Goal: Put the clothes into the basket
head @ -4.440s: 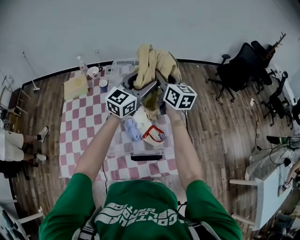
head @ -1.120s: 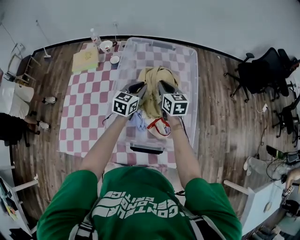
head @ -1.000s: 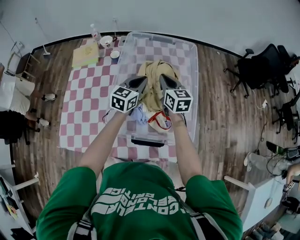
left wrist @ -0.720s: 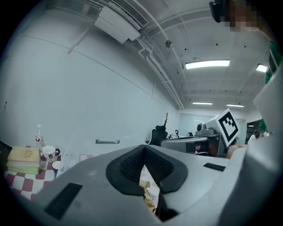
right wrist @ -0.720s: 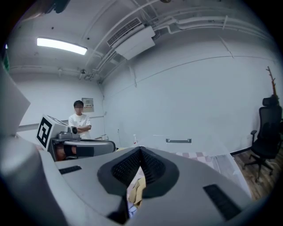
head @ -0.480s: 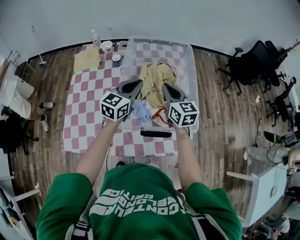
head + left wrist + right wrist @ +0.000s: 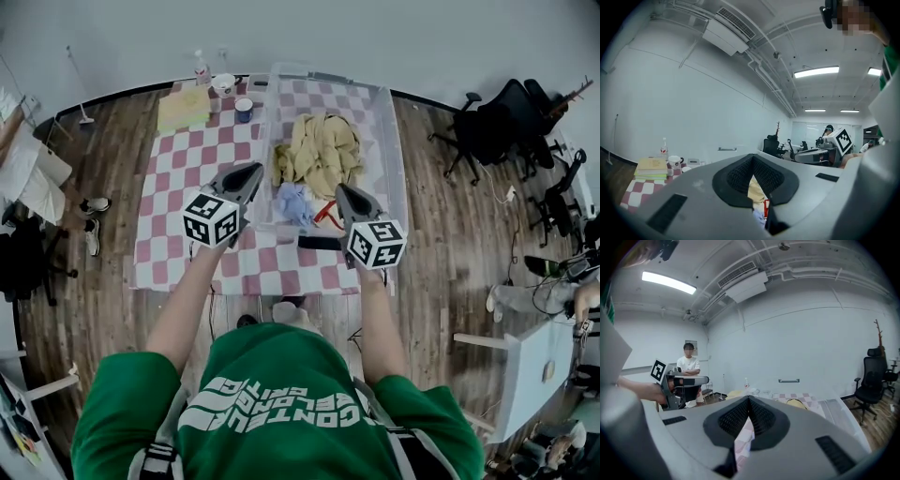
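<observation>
A clear plastic basket point(image 7: 397, 169) stands on the right half of the checkered table. In it lie a yellow garment point(image 7: 319, 150), a light blue cloth point(image 7: 292, 202) and a red-and-white piece point(image 7: 327, 214). My left gripper point(image 7: 254, 170) hovers just left of the basket's near corner, shut and empty. My right gripper point(image 7: 339, 190) hangs over the basket's near end, shut, with nothing in it. In the left gripper view the jaws point(image 7: 752, 157) meet, and the yellow garment point(image 7: 755, 191) shows beyond them. The right gripper view shows its jaws point(image 7: 749, 400) closed, with the basket point(image 7: 859, 411) ahead.
On the checkered cloth point(image 7: 183, 192) at the far left stand a yellow book point(image 7: 184, 106), a mug point(image 7: 223, 82), a blue cup point(image 7: 244, 109) and a bottle point(image 7: 202, 67). Office chairs point(image 7: 487, 131) stand to the right. A person point(image 7: 688, 363) stands beyond the table.
Both grippers have drawn back toward me and apart, away from the yellow garment. The garment now lies spread in the basket's far half.
</observation>
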Demonstrator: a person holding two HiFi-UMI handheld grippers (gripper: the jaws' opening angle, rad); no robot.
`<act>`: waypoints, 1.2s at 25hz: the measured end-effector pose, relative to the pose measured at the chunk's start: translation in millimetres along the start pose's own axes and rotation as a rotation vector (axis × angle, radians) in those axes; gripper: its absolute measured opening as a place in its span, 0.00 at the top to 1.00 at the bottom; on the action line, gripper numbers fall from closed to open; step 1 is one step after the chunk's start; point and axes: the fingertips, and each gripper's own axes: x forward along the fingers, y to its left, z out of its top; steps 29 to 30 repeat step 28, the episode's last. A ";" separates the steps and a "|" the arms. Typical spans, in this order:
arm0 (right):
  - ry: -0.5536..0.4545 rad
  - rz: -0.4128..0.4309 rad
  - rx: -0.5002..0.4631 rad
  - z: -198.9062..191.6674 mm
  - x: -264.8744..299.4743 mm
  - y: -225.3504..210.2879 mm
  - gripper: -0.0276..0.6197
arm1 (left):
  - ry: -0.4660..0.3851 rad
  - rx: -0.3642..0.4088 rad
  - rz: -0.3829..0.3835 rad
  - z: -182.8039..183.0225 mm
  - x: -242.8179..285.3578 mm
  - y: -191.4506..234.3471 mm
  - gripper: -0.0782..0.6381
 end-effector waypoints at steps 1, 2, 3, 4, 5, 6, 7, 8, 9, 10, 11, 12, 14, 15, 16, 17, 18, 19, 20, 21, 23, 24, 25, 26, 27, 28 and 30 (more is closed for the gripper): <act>0.007 -0.010 -0.004 -4.1 -4.0 1.0 0.95 | -0.001 -0.003 0.005 -1.3 -5.9 0.8 0.89; 0.014 -0.022 -0.011 -7.9 -7.8 1.8 0.95 | -0.001 -0.003 0.007 -2.4 -11.0 1.0 0.89; 0.022 -0.034 -0.021 -11.4 -11.3 2.5 0.95 | 0.000 -0.001 0.009 -3.6 -15.5 0.9 0.89; 0.028 -0.043 -0.029 -14.3 -14.4 3.3 0.95 | 0.001 0.001 0.010 -4.7 -19.4 0.9 0.89; 0.033 -0.048 -0.034 -16.6 -16.8 4.2 0.95 | 0.002 0.003 0.011 -5.5 -22.8 1.2 0.89; 0.036 -0.051 -0.035 -18.2 -18.8 5.2 0.95 | 0.001 0.004 0.014 -6.1 -26.0 1.5 0.89; 0.036 -0.052 -0.035 -19.1 -20.5 6.2 0.95 | 0.001 0.005 0.016 -6.7 -28.9 1.6 0.89; 0.035 -0.053 -0.036 -19.3 -22.2 6.9 0.95 | 0.000 0.006 0.018 -7.2 -31.5 1.5 0.89; 0.032 -0.055 -0.037 -19.0 -23.7 7.4 0.95 | -0.001 0.007 0.020 -7.4 -33.7 1.1 0.89; 0.030 -0.059 -0.039 -18.5 -25.1 7.6 0.95 | -0.003 0.009 0.021 -7.5 -35.7 0.5 0.89; 0.029 -0.063 -0.040 -17.9 -26.3 7.6 0.95 | -0.003 0.011 0.022 -7.5 -37.4 0.1 0.89; 0.030 -0.068 -0.042 -17.4 -27.2 7.5 0.95 | -0.004 0.013 0.023 -7.4 -39.0 -0.2 0.89; 0.031 -0.075 -0.043 -16.8 -28.6 7.2 0.95 | -0.004 0.017 0.025 -6.9 -42.0 -0.3 0.89; 0.030 -0.076 -0.042 -16.1 -29.2 7.0 0.95 | -0.005 0.019 0.027 -6.1 -43.2 -0.1 0.89; 0.028 -0.077 -0.040 -15.2 -29.8 6.9 0.95 | -0.006 0.022 0.028 -5.1 -44.5 0.0 0.89; 0.026 -0.076 -0.038 -14.3 -30.5 6.9 0.95 | -0.008 0.024 0.030 -4.0 -45.7 0.0 0.89; 0.023 -0.075 -0.036 -13.6 -31.4 7.3 0.95 | -0.010 0.027 0.032 -3.1 -47.0 -0.1 0.89; 0.021 -0.073 -0.035 -13.2 -32.3 7.9 0.95 | -0.012 0.028 0.033 -2.5 -48.1 -0.4 0.89; 0.020 -0.072 -0.036 -13.1 -33.1 8.4 0.95 | -0.012 0.029 0.034 -2.1 -49.0 -0.5 0.89; 0.020 -0.072 -0.037 -12.9 -33.7 8.8 0.95 | -0.013 0.028 0.035 -1.7 -49.6 -0.6 0.89; 0.020 -0.072 -0.039 -12.2 -34.6 9.9 0.95 | -0.011 0.027 0.036 -1.6 -51.0 -1.0 0.89; 0.019 -0.071 -0.039 -11.9 -35.1 10.4 0.95 | -0.011 0.027 0.036 -1.8 -51.8 -1.3 0.89; 0.019 -0.071 -0.040 -11.5 -35.5 10.9 0.95 | -0.012 0.028 0.036 -1.8 -52.6 -1.5 0.89; 0.019 -0.070 -0.041 -11.2 -35.9 11.3 0.95 | -0.012 0.027 0.036 -1.9 -53.3 -1.8 0.89; 0.019 -0.070 -0.042 -10.9 -36.3 11.7 0.95 | -0.013 0.027 0.037 -2.0 -53.9 -2.0 0.89; 0.019 -0.069 -0.043 -10.6 -36.8 12.0 0.95 | -0.013 0.026 0.037 -2.1 -54.5 -2.3 0.89; 0.019 -0.069 -0.043 -10.6 -36.8 12.0 0.95 | -0.013 0.026 0.037 -2.1 -54.5 -2.3 0.89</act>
